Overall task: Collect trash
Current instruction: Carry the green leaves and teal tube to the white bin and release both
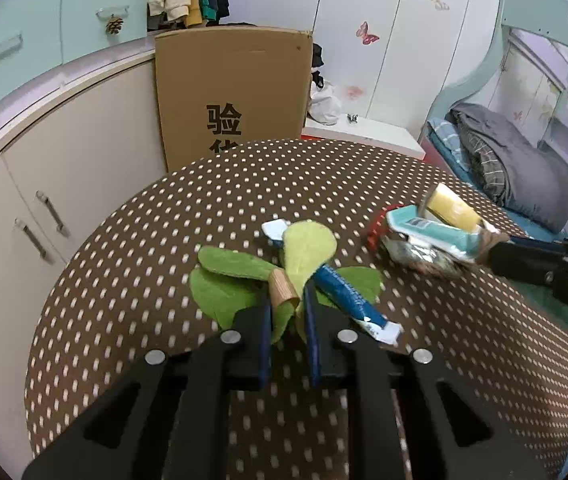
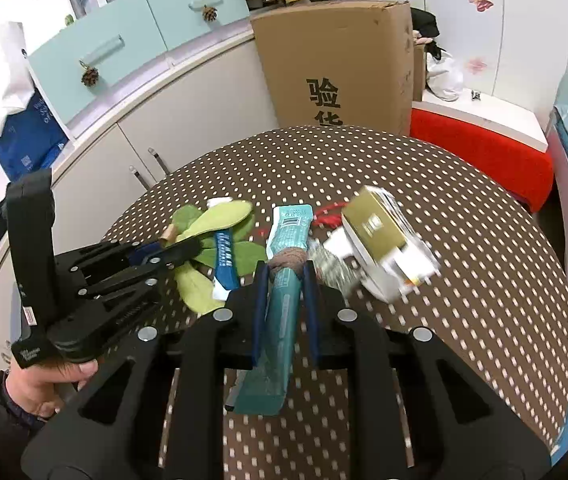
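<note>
We find the left gripper point(image 1: 288, 300) pinching a green felt leaf point(image 1: 308, 248), and the right gripper point(image 2: 286, 276) clamping a teal wrapper point(image 2: 284, 280) above the dotted tabletop point(image 2: 484, 320).

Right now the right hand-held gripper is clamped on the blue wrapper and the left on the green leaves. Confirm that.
Wrong on the wrapper: the right hand-held gripper is clamped on the teal wrapper, as the right wrist view shows. The left hand-held gripper does grip the green leaves.
</note>
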A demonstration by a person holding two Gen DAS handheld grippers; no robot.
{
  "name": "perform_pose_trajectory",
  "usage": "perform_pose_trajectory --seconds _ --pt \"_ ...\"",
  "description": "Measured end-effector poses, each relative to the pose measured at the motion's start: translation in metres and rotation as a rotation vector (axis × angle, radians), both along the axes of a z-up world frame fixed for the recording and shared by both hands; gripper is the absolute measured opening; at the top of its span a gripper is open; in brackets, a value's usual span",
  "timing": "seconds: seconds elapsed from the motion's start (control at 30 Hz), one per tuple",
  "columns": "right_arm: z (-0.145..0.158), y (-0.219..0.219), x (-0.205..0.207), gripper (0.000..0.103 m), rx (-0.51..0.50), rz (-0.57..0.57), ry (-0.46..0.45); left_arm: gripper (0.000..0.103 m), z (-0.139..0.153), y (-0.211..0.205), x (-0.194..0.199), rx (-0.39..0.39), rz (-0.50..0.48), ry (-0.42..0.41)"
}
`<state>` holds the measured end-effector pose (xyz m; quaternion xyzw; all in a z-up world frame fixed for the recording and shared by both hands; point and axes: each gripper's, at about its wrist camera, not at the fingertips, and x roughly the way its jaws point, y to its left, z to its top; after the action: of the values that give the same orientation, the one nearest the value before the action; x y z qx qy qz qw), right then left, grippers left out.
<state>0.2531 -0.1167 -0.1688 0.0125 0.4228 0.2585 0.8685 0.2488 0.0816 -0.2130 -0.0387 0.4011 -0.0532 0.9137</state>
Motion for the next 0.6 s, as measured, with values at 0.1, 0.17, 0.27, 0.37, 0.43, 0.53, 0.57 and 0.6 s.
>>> perform_pose_trajectory --seconds 0.1,0.17,0.27,0.37,0.43,0.53,0.57,0.6 --pt "0.004 -0.017 -0.019 0.018 0.024 -0.015 -0.007 0.014 0.014 0.004 -0.022 -0.029 0.015 -0.031" --pt "0.006 -0.024 -0.026 0.018 0.038 -0.023 -0.012 0.014 0.028 0.006 -0.037 -0.057 0.015 -0.057" --pt "0.013 -0.038 -0.042 0.018 0.058 -0.034 -0.032 0.014 0.047 0.0 -0.056 -0.073 -0.002 -0.093" --pt "0.022 -0.048 -0.052 0.018 0.076 -0.046 -0.051 0.014 0.065 -0.008 -0.07 -0.085 -0.03 -0.123" --pt "0.028 -0.057 -0.06 0.018 0.089 -0.059 -0.069 0.014 0.076 -0.017 -0.078 -0.088 -0.05 -0.142" --pt "0.036 -0.072 -0.07 0.018 0.1 -0.08 -0.093 0.014 0.091 -0.031 -0.086 -0.105 -0.083 -0.164" --pt "0.039 -0.077 -0.072 0.018 0.105 -0.088 -0.101 0.014 0.096 -0.038 -0.088 -0.105 -0.097 -0.173" --pt "0.041 -0.083 -0.075 0.018 0.109 -0.096 -0.109 0.014 0.099 -0.043 -0.089 -0.104 -0.106 -0.179"
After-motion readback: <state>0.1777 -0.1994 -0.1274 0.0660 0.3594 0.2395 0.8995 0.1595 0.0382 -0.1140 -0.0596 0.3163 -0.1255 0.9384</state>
